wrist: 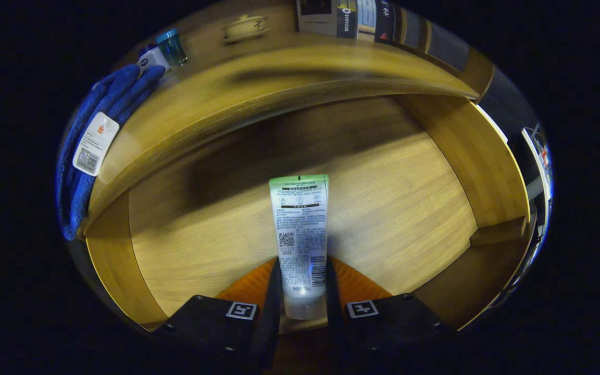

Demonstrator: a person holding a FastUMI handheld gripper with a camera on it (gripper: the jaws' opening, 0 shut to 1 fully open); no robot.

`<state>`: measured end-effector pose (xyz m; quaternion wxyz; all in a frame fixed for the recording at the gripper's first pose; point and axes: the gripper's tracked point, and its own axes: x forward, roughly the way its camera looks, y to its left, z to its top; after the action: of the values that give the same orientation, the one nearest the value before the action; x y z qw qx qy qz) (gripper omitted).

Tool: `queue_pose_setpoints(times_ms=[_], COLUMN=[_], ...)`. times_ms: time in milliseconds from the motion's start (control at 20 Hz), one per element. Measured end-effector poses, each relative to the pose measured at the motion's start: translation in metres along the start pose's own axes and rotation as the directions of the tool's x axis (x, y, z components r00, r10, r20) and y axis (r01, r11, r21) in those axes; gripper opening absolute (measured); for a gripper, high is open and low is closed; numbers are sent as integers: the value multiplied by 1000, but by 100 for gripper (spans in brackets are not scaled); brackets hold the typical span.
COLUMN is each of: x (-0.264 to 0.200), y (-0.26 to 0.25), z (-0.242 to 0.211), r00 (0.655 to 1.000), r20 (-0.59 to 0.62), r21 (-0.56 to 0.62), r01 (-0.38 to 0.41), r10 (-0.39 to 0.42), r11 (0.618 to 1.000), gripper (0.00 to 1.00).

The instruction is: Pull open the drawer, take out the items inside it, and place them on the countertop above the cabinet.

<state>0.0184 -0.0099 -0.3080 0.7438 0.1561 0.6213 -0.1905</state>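
The open wooden drawer (pixel 394 187) has a bare floor. Above it, the countertop (pixel 279 67) carries a blue towel (pixel 97 109), a teal glass (pixel 171 47), a lidded cup (pixel 244 27) and books (pixel 373 18).

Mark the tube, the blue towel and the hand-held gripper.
tube (pixel 300 229): gripper view, on its printed back, between the fingers.
blue towel (pixel 78 172): gripper view, on the cloth hanging over the countertop edge.
hand-held gripper (pixel 302 291): gripper view, midway between its fingertips, shut on the tube.

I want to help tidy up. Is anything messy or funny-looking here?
Only the blue towel: it hangs over the countertop edge. The tube sits straight between the shut jaws of the gripper, inside the open drawer.
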Motion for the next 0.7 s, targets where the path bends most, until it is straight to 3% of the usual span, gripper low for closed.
queue_pose_setpoints(times_ms=[250, 450, 700], x=[-33, -74, -100], y=[-1, 2, -17], z=[17, 35, 19], r00=[988, 951, 948], r20=[152, 308, 313], r21=[-45, -25, -81], r01=[-16, -29, 85], r10=[23, 36, -56], r11=[999, 999, 993], gripper=[49, 49, 49])
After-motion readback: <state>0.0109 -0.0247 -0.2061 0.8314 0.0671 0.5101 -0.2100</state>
